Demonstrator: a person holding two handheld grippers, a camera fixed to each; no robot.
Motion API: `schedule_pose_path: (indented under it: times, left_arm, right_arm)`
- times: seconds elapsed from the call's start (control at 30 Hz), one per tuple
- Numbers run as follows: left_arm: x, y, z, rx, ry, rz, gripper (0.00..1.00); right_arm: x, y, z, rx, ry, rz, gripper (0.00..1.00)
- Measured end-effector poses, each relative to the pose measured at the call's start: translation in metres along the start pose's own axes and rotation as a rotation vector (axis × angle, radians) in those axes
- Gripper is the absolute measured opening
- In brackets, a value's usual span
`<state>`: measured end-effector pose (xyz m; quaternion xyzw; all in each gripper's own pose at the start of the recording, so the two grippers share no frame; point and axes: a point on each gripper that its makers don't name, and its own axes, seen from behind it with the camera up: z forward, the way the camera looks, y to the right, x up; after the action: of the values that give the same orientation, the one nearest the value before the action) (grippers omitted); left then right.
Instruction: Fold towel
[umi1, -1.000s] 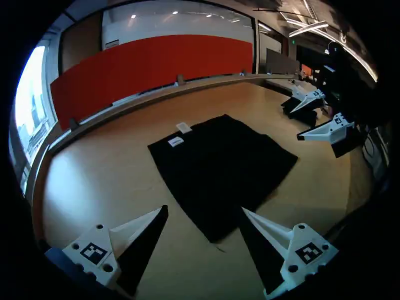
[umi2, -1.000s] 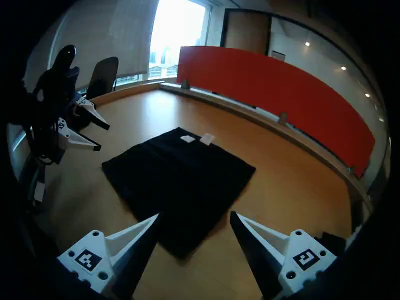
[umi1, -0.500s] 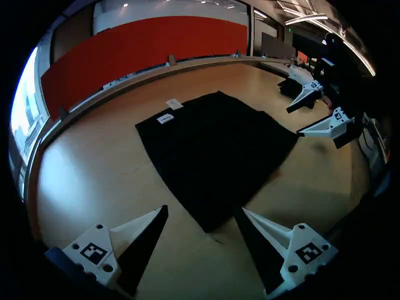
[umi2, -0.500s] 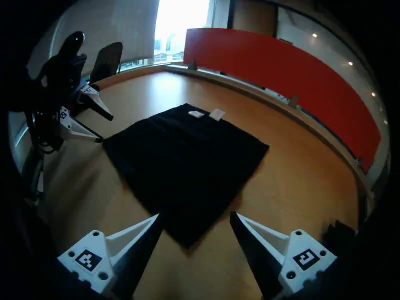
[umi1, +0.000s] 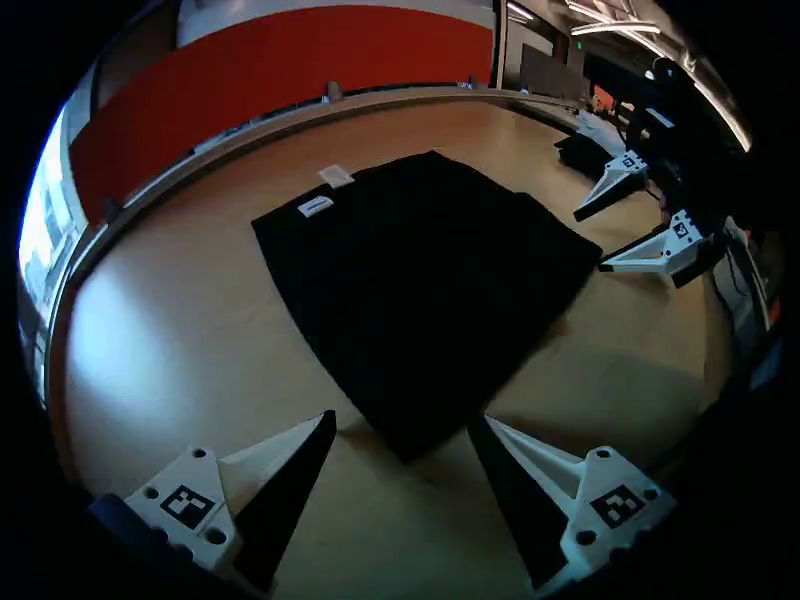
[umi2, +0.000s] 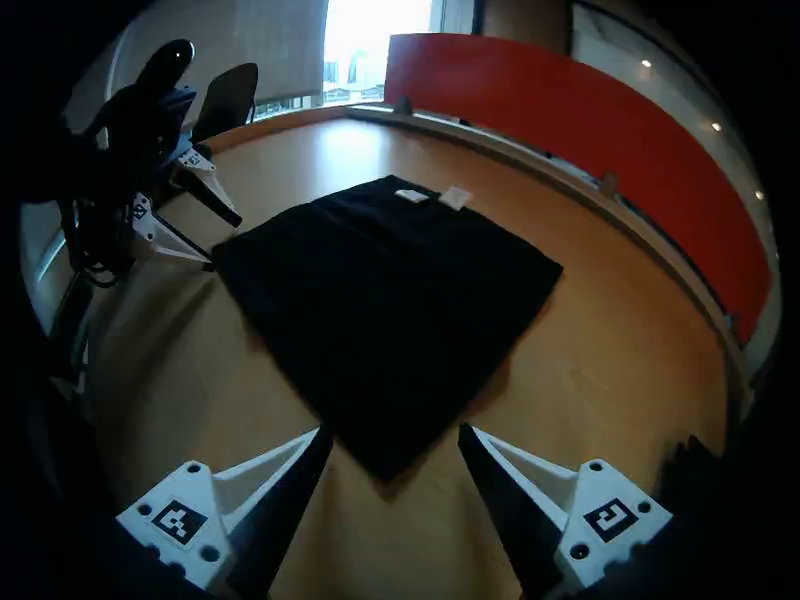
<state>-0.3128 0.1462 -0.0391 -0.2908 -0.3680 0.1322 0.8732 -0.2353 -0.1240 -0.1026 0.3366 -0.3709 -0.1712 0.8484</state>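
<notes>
flat black towel (umi1: 420, 290) on counter (umi1: 170, 350) | left claw (umi1: 401, 418): wide, empty, at one towel corner | right claw (umi2: 393, 431): wide, empty, at neighbouring corner

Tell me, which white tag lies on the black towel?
The tag ringed by black cloth; the other tag pokes off the towel onto the wooden table.

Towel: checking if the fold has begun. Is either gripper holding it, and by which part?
Nothing is held. Left gripper and right gripper are open, a towel corner showing between each one's fingers.
</notes>
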Motion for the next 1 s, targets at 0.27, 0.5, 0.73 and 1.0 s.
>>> schedule_pose_path:
  times: [0.27,0.5,0.73,1.0]
  left_arm:
    - [-0.0011,0.0025,0.0029,-0.013,-0.006,0.006,0.98]
    - [-0.0013,0.0016,0.0029,-0.009,0.002,0.014,0.98]
    - [-0.0015,0.0024,0.0016,-0.005,-0.008,0.012,0.96]
    - [-0.0014,0.0057,0.0016,-0.009,-0.023,0.018,0.83]
  right_arm:
    - [-0.0034,-0.001,0.0011,0.018,-0.015,0.006,0.94]
    - [-0.0055,-0.0033,0.0032,0.027,-0.021,0.003,0.88]
    - [-0.0074,-0.0081,0.0034,0.047,-0.024,0.016,0.75]
    - [-0.0082,-0.0093,0.0037,0.059,-0.028,0.027,0.65]
